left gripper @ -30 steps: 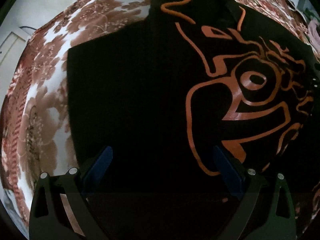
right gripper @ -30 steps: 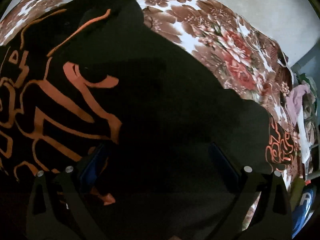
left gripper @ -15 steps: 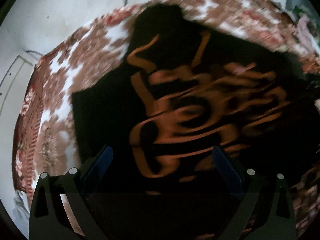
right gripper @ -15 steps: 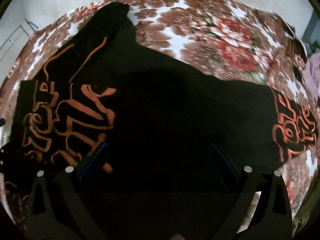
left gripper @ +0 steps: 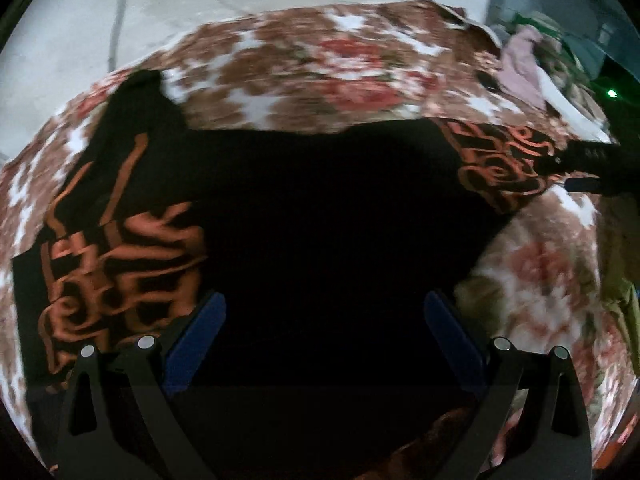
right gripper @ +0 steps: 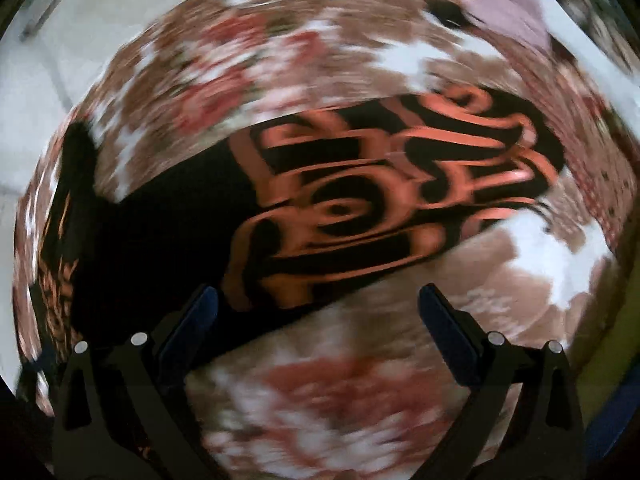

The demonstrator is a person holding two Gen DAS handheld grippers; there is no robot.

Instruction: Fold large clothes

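Spread flat on the floral bedspread (left gripper: pixel 360 60), the black garment (left gripper: pixel 320 220) with orange print lies ahead of and beneath the left gripper (left gripper: pixel 325 316), whose jaws stand wide apart with nothing between them. Its printed sleeve end (right gripper: pixel 400 200) lies just ahead of the right gripper (right gripper: pixel 318 308), likewise spread and empty over the bedspread. Both views are blurred.
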